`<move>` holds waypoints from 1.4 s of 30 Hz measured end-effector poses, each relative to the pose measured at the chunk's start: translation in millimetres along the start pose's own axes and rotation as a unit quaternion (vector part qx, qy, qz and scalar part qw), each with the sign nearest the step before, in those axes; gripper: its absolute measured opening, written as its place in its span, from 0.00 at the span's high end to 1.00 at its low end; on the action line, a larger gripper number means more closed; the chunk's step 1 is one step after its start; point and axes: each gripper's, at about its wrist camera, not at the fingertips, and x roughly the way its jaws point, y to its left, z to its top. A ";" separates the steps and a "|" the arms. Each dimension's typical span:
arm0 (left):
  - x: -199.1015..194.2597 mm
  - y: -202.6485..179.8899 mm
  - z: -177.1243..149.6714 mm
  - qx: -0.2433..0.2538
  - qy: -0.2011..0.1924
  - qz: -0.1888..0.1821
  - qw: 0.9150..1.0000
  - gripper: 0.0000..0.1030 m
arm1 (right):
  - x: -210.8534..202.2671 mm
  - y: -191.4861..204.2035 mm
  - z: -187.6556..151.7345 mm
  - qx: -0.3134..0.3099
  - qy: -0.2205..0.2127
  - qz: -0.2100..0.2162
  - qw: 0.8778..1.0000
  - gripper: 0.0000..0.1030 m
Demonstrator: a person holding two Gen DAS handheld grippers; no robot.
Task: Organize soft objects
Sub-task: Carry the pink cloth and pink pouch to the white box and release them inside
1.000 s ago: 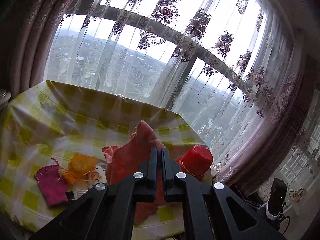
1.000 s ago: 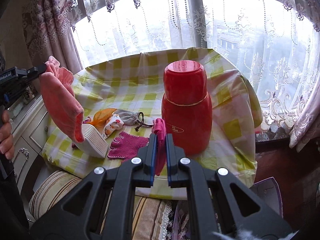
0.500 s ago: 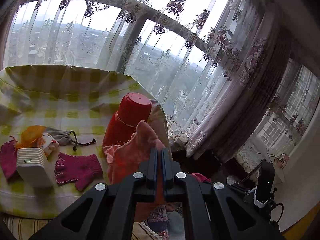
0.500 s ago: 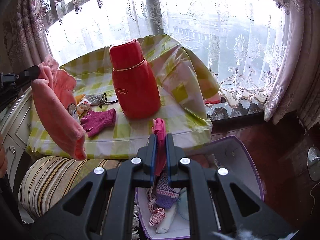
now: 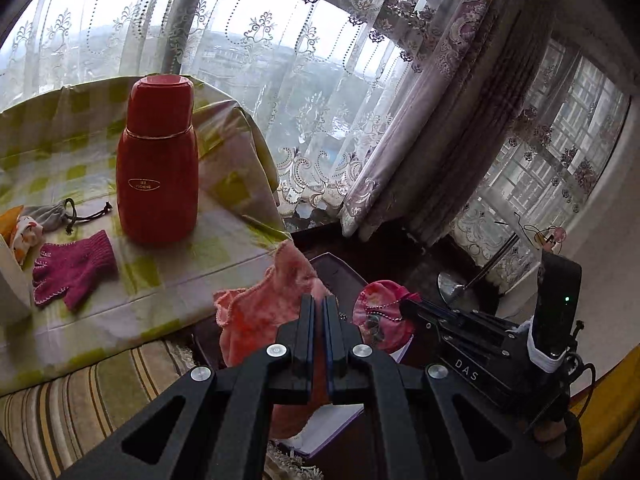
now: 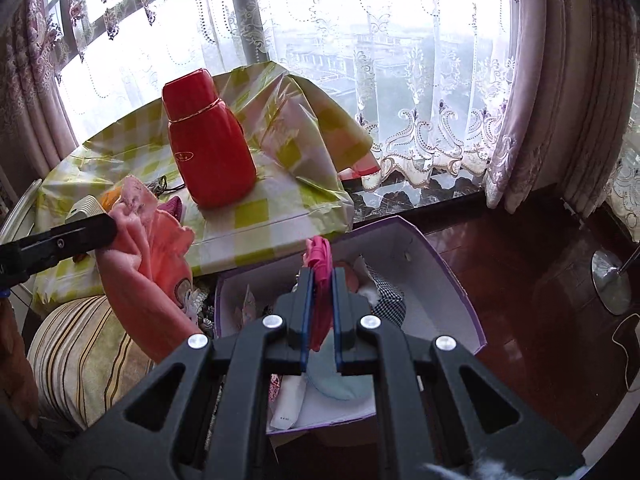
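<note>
My left gripper (image 5: 319, 300) is shut on a salmon-pink cloth (image 5: 256, 316) that hangs off the table's edge; it also shows in the right wrist view (image 6: 156, 256). My right gripper (image 6: 320, 274) is shut on a bright pink soft item (image 6: 320, 256) and holds it over an open purple box (image 6: 456, 280) on the floor, with several soft things inside. The right gripper also shows in the left wrist view (image 5: 404, 308), holding the pink item (image 5: 380, 320). A magenta glove (image 5: 72, 268) lies on the checked tablecloth (image 5: 180, 280).
A red thermos (image 5: 158, 164) stands on the table near its right edge. A grey drawstring pouch (image 5: 60, 216) and an orange-and-white cloth (image 5: 24, 232) lie at the left. A striped cushion (image 6: 80, 356) sits below the table. A lamp base (image 6: 610, 284) stands on the dark floor.
Both grippers have swung right and down from the table toward the purple box, each still holding its item. The box now lies right under the right gripper.
</note>
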 end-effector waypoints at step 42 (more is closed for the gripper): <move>-28.3 106.8 -32.8 -0.057 -0.027 0.119 0.991 0.43 | 17.7 0.8 -9.7 -0.004 0.036 -0.020 0.999 0.53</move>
